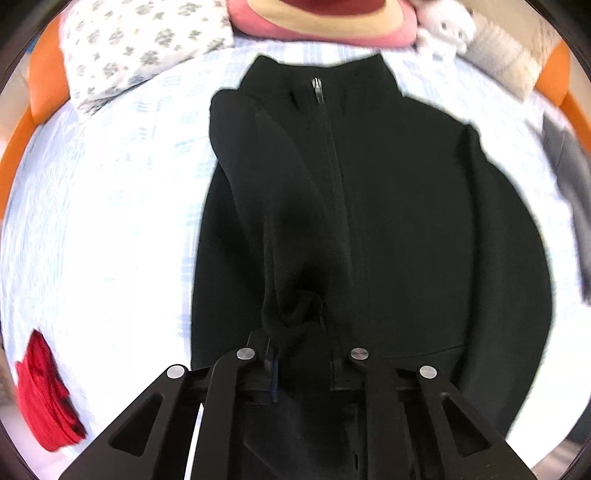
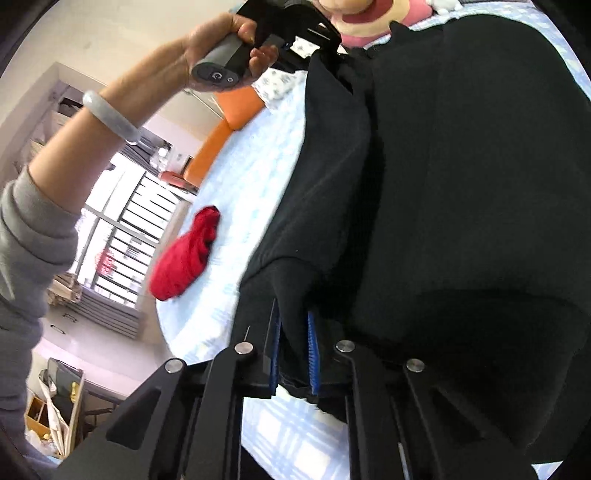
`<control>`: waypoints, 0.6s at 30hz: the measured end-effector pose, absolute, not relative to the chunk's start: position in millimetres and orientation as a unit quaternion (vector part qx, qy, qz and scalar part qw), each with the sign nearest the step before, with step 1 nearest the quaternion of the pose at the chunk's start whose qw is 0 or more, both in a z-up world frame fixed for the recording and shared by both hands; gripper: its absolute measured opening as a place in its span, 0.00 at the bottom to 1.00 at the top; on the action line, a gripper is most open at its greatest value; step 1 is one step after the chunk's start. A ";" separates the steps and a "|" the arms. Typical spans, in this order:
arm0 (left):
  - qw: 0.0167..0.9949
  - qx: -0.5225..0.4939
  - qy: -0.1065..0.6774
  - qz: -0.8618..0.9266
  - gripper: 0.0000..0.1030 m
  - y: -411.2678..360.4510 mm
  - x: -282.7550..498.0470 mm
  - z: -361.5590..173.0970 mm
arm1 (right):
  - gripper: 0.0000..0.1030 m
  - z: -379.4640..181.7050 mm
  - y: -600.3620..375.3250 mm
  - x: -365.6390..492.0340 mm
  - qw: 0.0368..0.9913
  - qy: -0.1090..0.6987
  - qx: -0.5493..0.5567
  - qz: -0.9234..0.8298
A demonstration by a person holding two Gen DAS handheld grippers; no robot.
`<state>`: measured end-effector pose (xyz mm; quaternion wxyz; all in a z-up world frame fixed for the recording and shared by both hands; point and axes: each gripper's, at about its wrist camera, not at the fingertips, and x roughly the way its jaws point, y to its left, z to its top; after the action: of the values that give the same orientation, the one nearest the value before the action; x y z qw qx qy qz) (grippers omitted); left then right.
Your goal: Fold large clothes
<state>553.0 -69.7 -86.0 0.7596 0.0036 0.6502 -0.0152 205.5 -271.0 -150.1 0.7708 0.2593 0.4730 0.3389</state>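
A black zip-up jacket [image 1: 406, 203] lies front up on the pale blue checked sheet [image 1: 110, 221], collar and zip pull at the far end. Its left sleeve [image 1: 258, 184] is folded over the body. My left gripper [image 1: 301, 354] points down over the jacket, shut on the bunched sleeve cuff. In the right wrist view a person's hand [image 2: 218, 40] holds that left gripper [image 2: 321, 51] above the jacket [image 2: 461, 184], black cloth hanging from it. My right gripper [image 2: 294, 350] is shut on a fold of the jacket's edge, black fabric pinched between its blue pads [image 2: 314, 343].
A folded red garment [image 1: 44, 387] lies on the sheet left of the jacket. A patterned pillow [image 1: 140, 48], a pink plush [image 1: 321, 18] and a white plush toy [image 1: 447, 26] sit at the head end. Grey cloth [image 1: 569, 177] lies at the right. An orange bed frame [image 1: 40, 92] rims the mattress.
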 end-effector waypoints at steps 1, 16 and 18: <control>0.763 -0.001 0.647 -0.015 0.20 -68.8 553.6 -79.4 | 0.12 -145.8 -273.8 203.9 0.770 0.467 0.266 0.343; 0.789 0.042 0.610 -0.054 0.20 -220.5 562.9 -45.8 | 0.10 -136.5 -383.2 157.7 0.786 0.392 0.372 0.302; 0.788 0.054 0.610 -0.061 0.20 -246.6 559.7 -52.9 | 0.09 -142.2 -394.2 152.1 0.785 0.389 0.386 0.289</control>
<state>559.7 -246.6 -52.9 0.7881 0.0541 0.6101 -0.0612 152.1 -394.2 -142.2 0.7852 0.3855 0.3887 0.2894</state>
